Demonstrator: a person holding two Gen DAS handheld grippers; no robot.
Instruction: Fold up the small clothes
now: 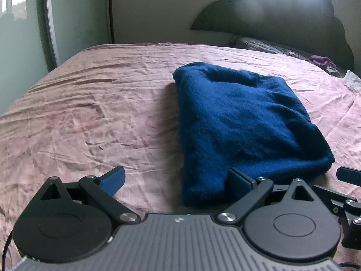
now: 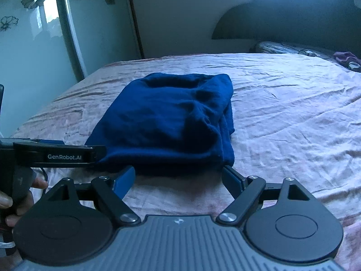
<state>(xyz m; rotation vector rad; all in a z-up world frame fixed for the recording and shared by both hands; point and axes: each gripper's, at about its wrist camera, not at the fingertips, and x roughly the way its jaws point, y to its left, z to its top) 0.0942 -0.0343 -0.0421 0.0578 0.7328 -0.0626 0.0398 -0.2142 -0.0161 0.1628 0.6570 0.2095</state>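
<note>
A dark blue knitted garment (image 1: pixel 243 122) lies folded into a thick rectangle on the pink bedsheet (image 1: pixel 90 113). My left gripper (image 1: pixel 178 180) is open at the garment's near left corner, its right finger touching the fabric edge. In the right wrist view the garment (image 2: pixel 171 122) lies just ahead of my right gripper (image 2: pixel 179 178), which is open and empty at the near edge. The left gripper's body (image 2: pixel 56 154) shows at the left of that view, against the garment's near left corner.
A dark headboard (image 1: pixel 282 18) and a patterned pillow (image 1: pixel 266 45) stand at the far right. A purple cloth (image 1: pixel 322 62) lies near the pillow. A wardrobe with glass doors (image 2: pixel 33 45) stands left of the bed. Wrinkled sheet spreads on both sides.
</note>
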